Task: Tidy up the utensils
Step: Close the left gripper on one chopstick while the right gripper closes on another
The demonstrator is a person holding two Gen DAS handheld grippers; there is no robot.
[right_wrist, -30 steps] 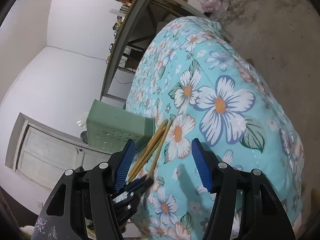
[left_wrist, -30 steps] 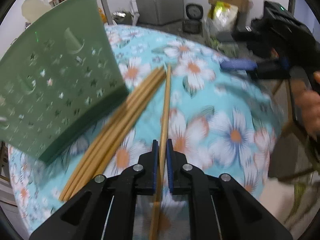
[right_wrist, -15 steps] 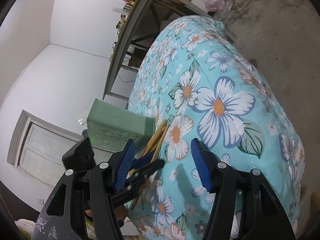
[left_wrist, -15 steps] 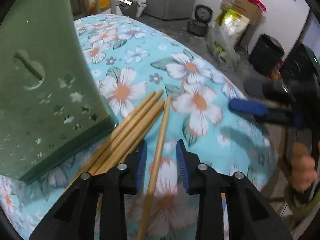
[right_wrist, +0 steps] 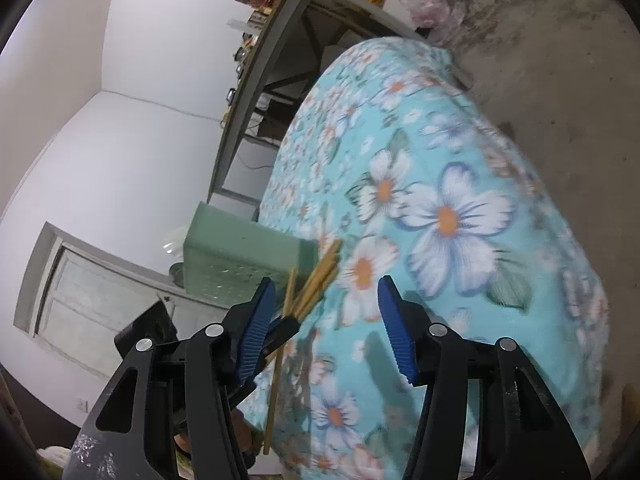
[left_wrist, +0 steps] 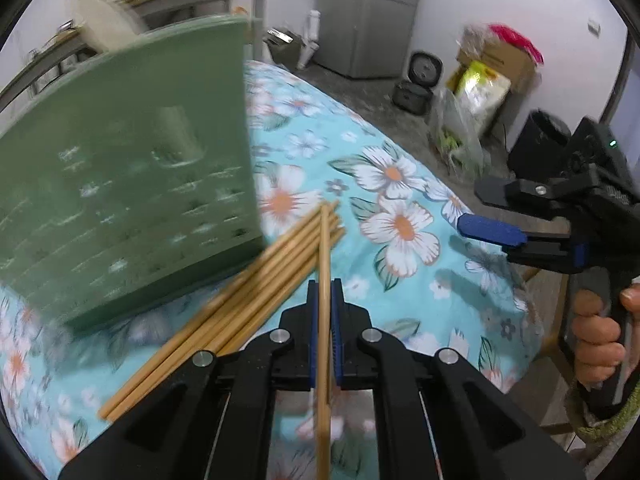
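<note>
The left tongs [left_wrist: 325,312] pinch one chopstick [left_wrist: 324,248] tight, so lift it straight into the green holder [left_wrist: 128,176] while the empty right tongs [right_wrist: 328,320], half open and closing, wait.

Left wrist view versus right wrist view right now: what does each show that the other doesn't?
Only the left wrist view shows the left hand-held gripper shut on a single chopstick head-on, the person's hand on the other handle, and a grey cabinet. Only the right wrist view shows the right hand-held gripper with nothing between its closing jaws, and a white door. Both show the green utensil holder, the loose chopsticks beside it, and the floral tablecloth.
</note>
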